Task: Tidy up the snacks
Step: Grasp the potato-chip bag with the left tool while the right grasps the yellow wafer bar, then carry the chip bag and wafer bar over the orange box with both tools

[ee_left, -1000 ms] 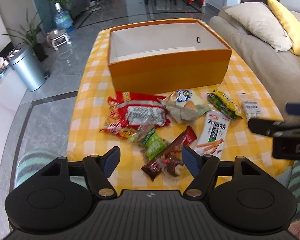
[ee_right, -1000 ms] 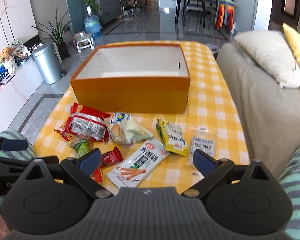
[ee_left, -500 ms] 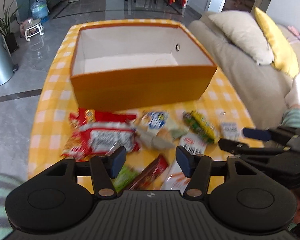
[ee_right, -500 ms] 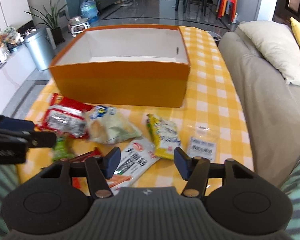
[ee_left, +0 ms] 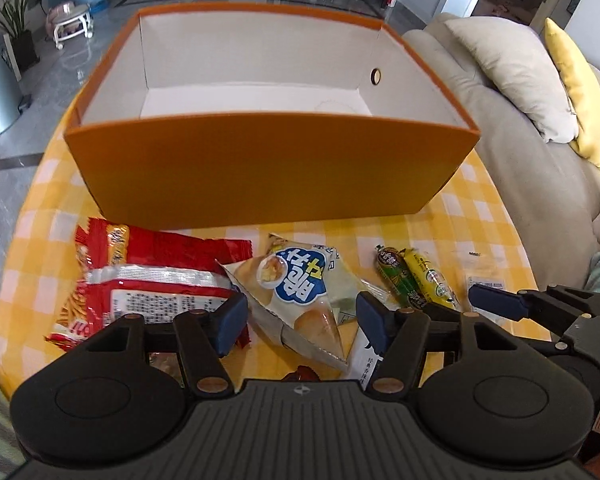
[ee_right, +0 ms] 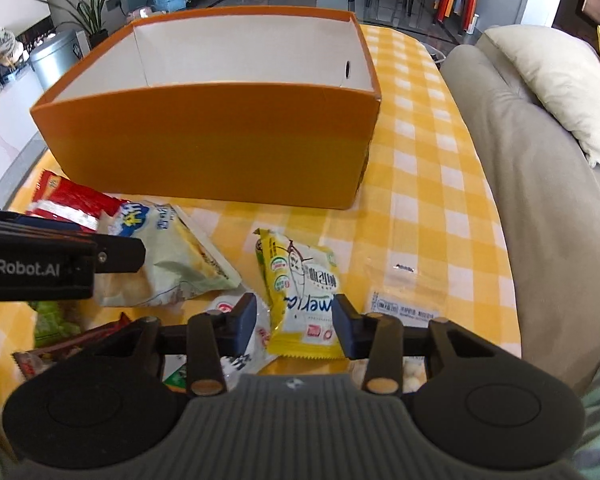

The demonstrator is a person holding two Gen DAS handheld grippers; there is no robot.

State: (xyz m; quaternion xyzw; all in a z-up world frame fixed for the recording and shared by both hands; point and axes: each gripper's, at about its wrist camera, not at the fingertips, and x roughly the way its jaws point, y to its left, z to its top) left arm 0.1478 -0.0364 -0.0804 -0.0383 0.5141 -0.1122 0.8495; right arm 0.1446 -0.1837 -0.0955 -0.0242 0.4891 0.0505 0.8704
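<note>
- Two grippers hover low over a scatter of snack packets on the yellow-checked surface (ee_right: 428, 128), in front of an orange box (ee_left: 268, 168) with a white inside that looks empty.
- Right gripper (ee_right: 295, 330): jaws parted, gripping nothing, with the near end of a yellow packet (ee_right: 300, 288) lying right between them. The packet's long axis runs roughly away from the camera toward the box, so the jaws straddle its width. This looks like the likely next pick.
- Left gripper (ee_left: 298, 325): jaws also parted and empty, framing the pale triangular chip bag (ee_left: 296, 292) with a blue logo. Its long axis runs diagonally, with its pointed corner toward the jaws.
- Each hand is nearer its own packet. The left one's target is bulkier and may crumple rather than hold firm.
- Other snacks: a red crinkly foil bag (ee_left: 148, 284) lies left of the chip bag, partly under the left finger. Further right a clear flat sachet (ee_right: 404, 308) lies just beside the yellow packet, and a white stick-snack packet (ee_right: 236, 344) sits under the right gripper's left finger.
- Materials: everything is thin glossy film, soft and slippery. The puffed bags are springy and the sachet is nearly flat on the cloth, so I judge it hard to get under.
- The box is stiff card with straight walls, just beyond the snacks, so a carry needs a lift over the near wall.
</note>
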